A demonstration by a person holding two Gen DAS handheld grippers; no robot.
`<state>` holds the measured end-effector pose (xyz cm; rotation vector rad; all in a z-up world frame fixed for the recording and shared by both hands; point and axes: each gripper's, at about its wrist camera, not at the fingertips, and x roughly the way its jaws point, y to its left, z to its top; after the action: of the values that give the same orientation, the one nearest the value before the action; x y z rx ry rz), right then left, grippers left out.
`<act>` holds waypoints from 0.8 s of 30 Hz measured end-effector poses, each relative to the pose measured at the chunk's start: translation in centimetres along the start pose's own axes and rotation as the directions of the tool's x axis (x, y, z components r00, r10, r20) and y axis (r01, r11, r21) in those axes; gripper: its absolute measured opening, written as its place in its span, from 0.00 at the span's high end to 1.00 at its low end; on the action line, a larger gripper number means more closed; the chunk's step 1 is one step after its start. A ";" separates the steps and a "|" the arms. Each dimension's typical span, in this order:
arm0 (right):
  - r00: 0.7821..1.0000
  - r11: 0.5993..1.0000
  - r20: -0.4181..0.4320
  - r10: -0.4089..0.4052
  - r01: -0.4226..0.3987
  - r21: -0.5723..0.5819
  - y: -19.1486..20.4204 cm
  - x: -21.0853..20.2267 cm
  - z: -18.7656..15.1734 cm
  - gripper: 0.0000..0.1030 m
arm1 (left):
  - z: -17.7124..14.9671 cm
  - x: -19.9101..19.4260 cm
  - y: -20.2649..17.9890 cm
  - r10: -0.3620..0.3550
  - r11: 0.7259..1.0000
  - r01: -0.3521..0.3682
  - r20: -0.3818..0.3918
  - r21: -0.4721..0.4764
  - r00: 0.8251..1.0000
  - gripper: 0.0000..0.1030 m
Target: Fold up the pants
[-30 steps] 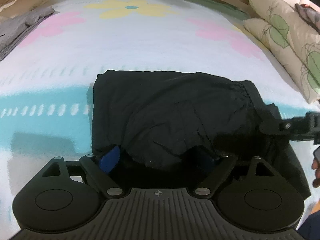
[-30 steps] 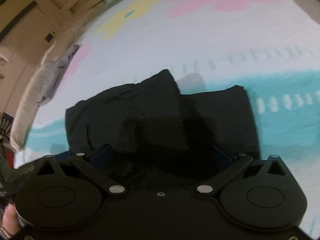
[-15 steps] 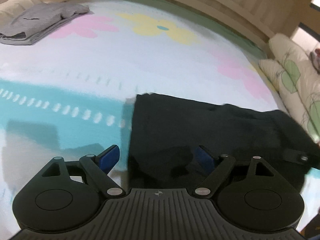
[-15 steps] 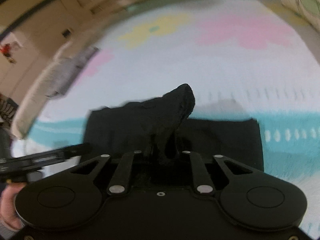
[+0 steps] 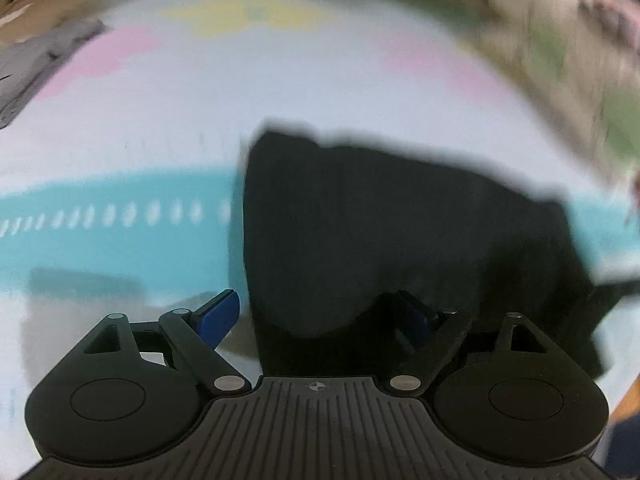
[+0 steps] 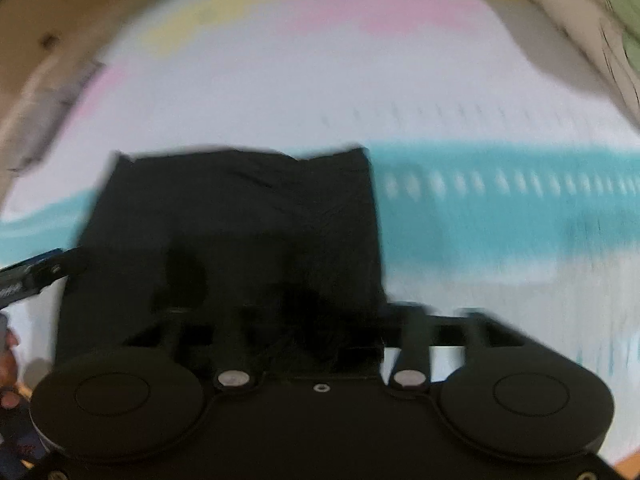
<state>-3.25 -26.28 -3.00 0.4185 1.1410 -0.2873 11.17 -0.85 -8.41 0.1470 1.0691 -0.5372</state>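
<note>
The black pants (image 5: 380,232) lie folded into a compact block on the flowered bed sheet (image 5: 280,80). They also show in the right wrist view (image 6: 240,220). My left gripper (image 5: 316,316) is open, its blue fingers (image 5: 218,314) straddling the near left corner of the pants. My right gripper (image 6: 316,320) sits over the near edge of the pants. Its arms stand apart, but blur and black cloth hide the fingertips. The left gripper's tip (image 6: 36,272) shows at the left of the right wrist view.
A folded grey garment (image 5: 36,60) lies at the far left of the bed. Leaf-print pillows (image 6: 592,32) lie along the right side. A teal stripe (image 6: 500,200) crosses the sheet under the pants.
My right gripper had pinched and lifted a peak of black cloth; now the cloth lies flat and the arms have spread. My left gripper stays open by the left corner. Both views are motion-blurred.
</note>
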 end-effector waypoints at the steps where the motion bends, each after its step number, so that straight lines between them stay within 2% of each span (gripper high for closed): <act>1: 1.000 1.000 -0.015 -0.007 0.007 0.016 -0.3 0.3 -0.1 0.28 | -0.3 0.3 0.1 0.000 1.000 0.000 -0.010 0.001 1.000 0.18; 4: 1.000 0.999 0.015 -0.024 0.023 0.047 -1.1 -0.5 0.0 0.24 | -0.3 -0.5 0.7 -0.011 0.999 0.011 0.010 -0.031 1.000 0.19; 6: 0.994 0.997 0.094 -0.055 0.050 0.063 -1.3 -1.8 0.2 0.16 | 0.0 -1.9 0.7 0.016 0.999 -0.013 0.080 -0.035 0.997 0.20; 9: 0.971 0.997 0.225 -0.075 0.065 0.052 -0.3 -3.2 0.7 0.00 | 0.6 -3.4 0.0 0.045 0.999 -0.044 0.191 -0.010 0.981 0.19; 12: 0.949 0.998 0.309 -0.067 0.070 0.003 1.2 -2.8 1.0 0.00 | 2.2 -2.7 -1.3 0.055 0.998 -0.062 0.222 0.022 0.973 0.19; 15: 0.952 0.993 0.299 -0.065 0.091 -0.073 2.6 -0.7 1.7 0.00 | 3.3 -0.8 -1.8 0.072 0.997 -0.077 0.201 0.017 0.977 0.19; 19: 0.957 0.974 0.259 -0.131 0.173 -0.149 4.2 2.7 1.8 0.00 | 4.0 1.6 -0.9 0.096 0.995 -0.091 0.131 -0.041 0.987 0.19; 22: 0.976 0.988 0.181 -0.121 0.136 -0.075 3.2 4.9 2.6 0.01 | 4.6 3.4 0.3 0.093 0.991 -0.086 0.063 -0.103 0.994 0.14; 24: 0.983 0.996 0.160 -0.092 0.090 0.018 2.2 5.3 3.1 0.00 | 4.6 3.9 0.6 0.096 0.991 -0.089 0.067 -0.098 0.993 0.10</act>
<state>2.30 -25.85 -6.41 0.3471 1.0025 -0.4004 16.55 -3.42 -9.62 0.0932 1.0110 -0.4046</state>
